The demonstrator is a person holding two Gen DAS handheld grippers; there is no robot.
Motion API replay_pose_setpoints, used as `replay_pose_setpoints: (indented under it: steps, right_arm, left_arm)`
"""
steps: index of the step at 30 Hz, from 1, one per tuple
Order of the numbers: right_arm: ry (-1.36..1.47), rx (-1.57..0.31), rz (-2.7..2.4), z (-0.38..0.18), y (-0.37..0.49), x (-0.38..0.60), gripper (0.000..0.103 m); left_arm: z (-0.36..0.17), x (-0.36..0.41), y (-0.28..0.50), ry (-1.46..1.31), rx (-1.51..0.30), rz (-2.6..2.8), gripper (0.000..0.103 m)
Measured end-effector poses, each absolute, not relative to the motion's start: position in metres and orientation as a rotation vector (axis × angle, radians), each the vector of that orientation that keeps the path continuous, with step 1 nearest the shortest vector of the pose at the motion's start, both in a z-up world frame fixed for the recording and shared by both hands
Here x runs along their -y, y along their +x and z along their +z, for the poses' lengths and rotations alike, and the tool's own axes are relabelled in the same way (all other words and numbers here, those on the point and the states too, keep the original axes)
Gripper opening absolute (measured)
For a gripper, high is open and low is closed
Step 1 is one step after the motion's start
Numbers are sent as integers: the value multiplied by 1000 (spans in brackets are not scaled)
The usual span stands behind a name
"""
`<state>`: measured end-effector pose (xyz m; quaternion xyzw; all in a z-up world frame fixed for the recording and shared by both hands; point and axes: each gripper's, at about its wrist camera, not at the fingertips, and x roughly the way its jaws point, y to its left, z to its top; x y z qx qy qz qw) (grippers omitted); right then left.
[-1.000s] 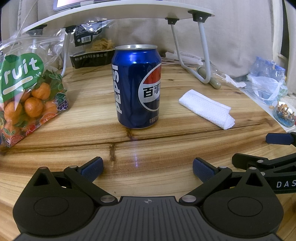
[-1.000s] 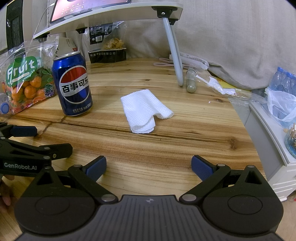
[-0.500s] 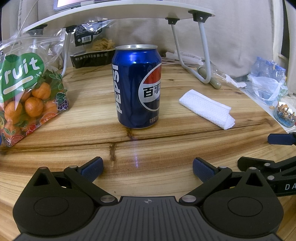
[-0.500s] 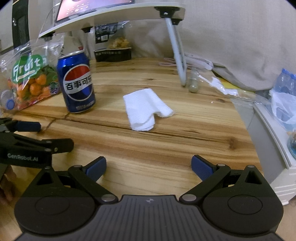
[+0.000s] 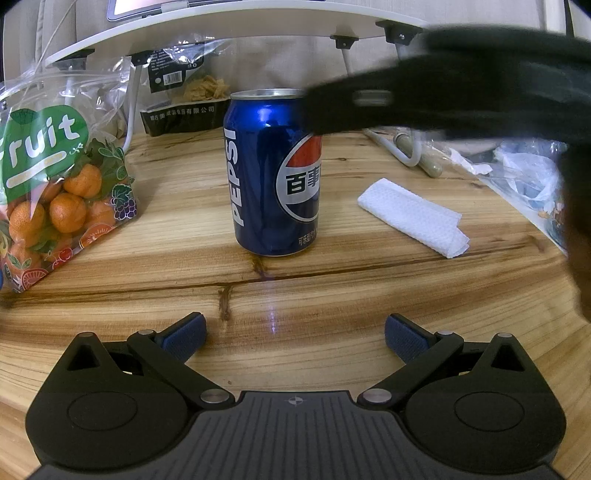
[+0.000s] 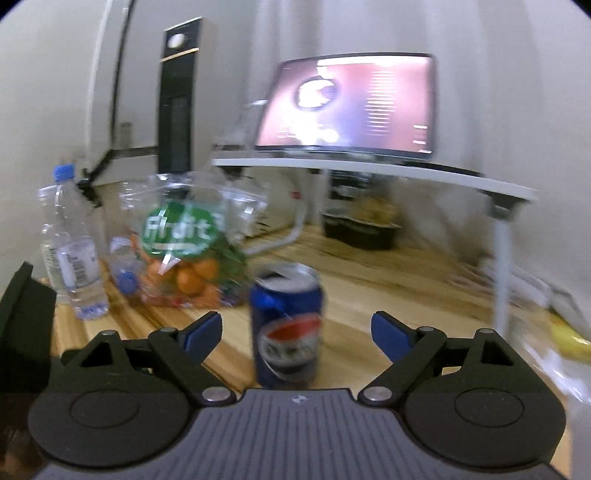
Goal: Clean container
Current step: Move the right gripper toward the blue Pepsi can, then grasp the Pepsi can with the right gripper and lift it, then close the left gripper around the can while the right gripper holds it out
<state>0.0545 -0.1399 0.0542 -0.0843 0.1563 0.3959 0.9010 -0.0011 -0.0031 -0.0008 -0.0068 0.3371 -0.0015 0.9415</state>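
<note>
A blue Pepsi can (image 5: 275,173) stands upright on the wooden table (image 5: 332,295), its top open. A folded white cloth (image 5: 412,216) lies to its right. My left gripper (image 5: 295,338) is open and empty, a little short of the can. My right gripper (image 6: 297,332) is open and empty, raised, with the can (image 6: 286,328) between its spread fingers in a blurred view. In the left wrist view the right gripper's body (image 5: 461,81) shows as a dark blur crossing above the can.
A bag of oranges (image 5: 55,199) lies left of the can. A white lap desk (image 5: 236,26) with a screen (image 6: 347,103) stands behind. A water bottle (image 6: 72,251) stands at the left. A snack tray (image 5: 184,110) sits under the desk.
My right gripper has risen from low over the table and swung left over the can, and now shows in the left wrist view. The left gripper, can and cloth have not moved.
</note>
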Motion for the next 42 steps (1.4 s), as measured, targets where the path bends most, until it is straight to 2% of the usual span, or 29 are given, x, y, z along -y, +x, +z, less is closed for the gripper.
replay_pose_setpoints:
  steps: [7, 12, 22, 26, 31, 34, 42]
  right_arm:
    - [-190, -366, 802, 26, 83, 94, 92]
    - [-164, -434, 801, 16, 95, 80, 67]
    - [99, -499, 836, 42, 100, 129, 67]
    - [351, -567, 923, 54, 98, 183, 67]
    - [725, -656, 1014, 24, 92, 227, 67]
    - [817, -687, 1002, 3, 81, 236, 67]
    - [1051, -729, 1110, -41, 42, 240, 67]
  left_arm:
    - [-1, 3, 0, -15, -688, -4, 103]
    - [0, 3, 0, -18, -688, -5, 103]
    - [1, 5, -2, -23, -685, -17, 103]
    - [8, -14, -22, -156, -561, -136, 103]
    - [18, -30, -51, -164, -356, -280, 103]
    - [23, -28, -74, -63, -214, -398, 103]
    - [27, -29, -98, 49, -97, -439, 103]
